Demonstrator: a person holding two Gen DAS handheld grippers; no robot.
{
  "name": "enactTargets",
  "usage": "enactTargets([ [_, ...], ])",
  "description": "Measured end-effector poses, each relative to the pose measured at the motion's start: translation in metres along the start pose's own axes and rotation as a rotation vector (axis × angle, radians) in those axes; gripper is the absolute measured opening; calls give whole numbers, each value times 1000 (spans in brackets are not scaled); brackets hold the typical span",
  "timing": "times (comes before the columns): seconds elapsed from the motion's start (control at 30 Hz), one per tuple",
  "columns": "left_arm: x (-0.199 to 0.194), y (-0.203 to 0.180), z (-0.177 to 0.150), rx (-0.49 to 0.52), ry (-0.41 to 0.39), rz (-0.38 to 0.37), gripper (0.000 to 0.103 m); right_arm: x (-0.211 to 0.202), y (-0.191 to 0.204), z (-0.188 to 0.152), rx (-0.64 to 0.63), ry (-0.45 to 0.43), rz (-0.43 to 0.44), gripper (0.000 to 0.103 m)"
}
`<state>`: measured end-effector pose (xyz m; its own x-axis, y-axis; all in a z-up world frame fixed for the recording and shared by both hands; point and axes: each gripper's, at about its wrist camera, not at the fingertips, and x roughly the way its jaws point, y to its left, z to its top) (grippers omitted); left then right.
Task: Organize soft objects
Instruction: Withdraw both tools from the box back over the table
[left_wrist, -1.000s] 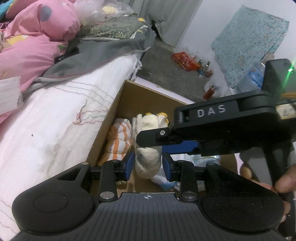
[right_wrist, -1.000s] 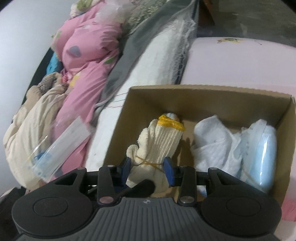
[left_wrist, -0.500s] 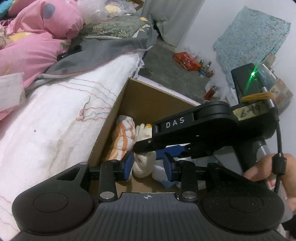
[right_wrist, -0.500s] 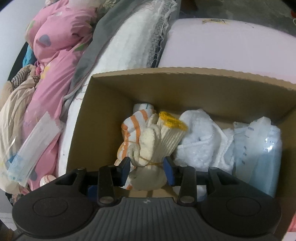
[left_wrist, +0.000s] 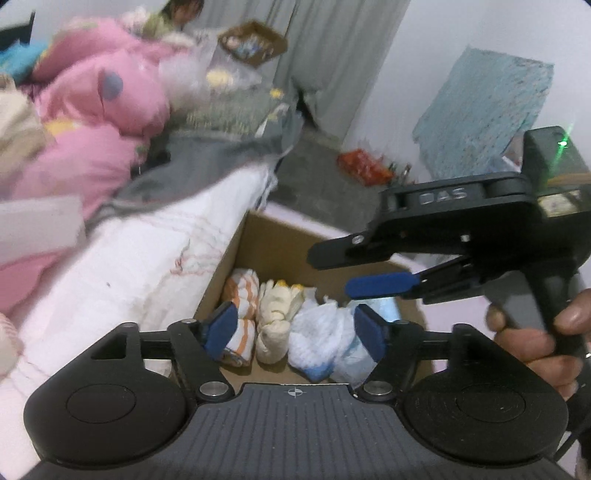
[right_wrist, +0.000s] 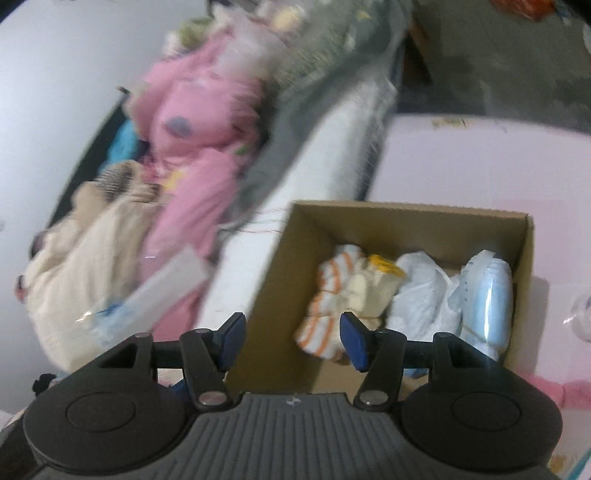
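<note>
Hovered the left gripper (left_wrist: 295, 328) above the near end of the cardboard box (left_wrist: 273, 251), jaws wide apart after just opening, with nothing between the blue pads. Held the right gripper (right_wrist: 292, 343) over the box's near left corner, jaws likewise apart after just opening and clamped on nothing. Gripped the right tool's handle with a hand (left_wrist: 535, 343), seen at the right edge of the left view.

Found the bundle of cream gloves (right_wrist: 373, 284), yellow-cuffed and tied round the middle, resting inside the box, free of both grippers. Found it touching an orange-striped cloth (right_wrist: 325, 306) on the side nearer the bed and a crumpled white cloth (right_wrist: 424, 299) on the other. Noted a pale blue packet (right_wrist: 487, 295) upright against the far side wall, beyond the white cloth.

Saw the box pushed against a white blanket (left_wrist: 129, 277) on the bed. Saw a pink quilt (left_wrist: 92, 140) heaped further back, much blurred.
</note>
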<state>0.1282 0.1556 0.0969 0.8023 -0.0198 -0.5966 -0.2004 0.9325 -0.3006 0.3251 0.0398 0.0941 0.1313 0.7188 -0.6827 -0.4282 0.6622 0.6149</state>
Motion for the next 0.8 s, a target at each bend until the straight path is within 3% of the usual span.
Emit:
enactTargets([
  [0.13,-43,-10,-11,7,-88,-65,99,-55,19,-28,-62,-84,68,59],
  [0.3,-88,-17,-29,-26,-178,-146,103,-127,35,-78,-128,-202,122,60],
  [0.47,-114,-22,-55,-56,-213,-239,103,-188,41,-143,-212,-341,97,61],
  [0.6,-121,-25,-79,-91,-176,-314,103,-225,37,-201,-289,-462,-14,62],
  [0.8,-117,-46,-109,-9,-85,-358,103,-251,22,-267,-332,-557,-305,62],
])
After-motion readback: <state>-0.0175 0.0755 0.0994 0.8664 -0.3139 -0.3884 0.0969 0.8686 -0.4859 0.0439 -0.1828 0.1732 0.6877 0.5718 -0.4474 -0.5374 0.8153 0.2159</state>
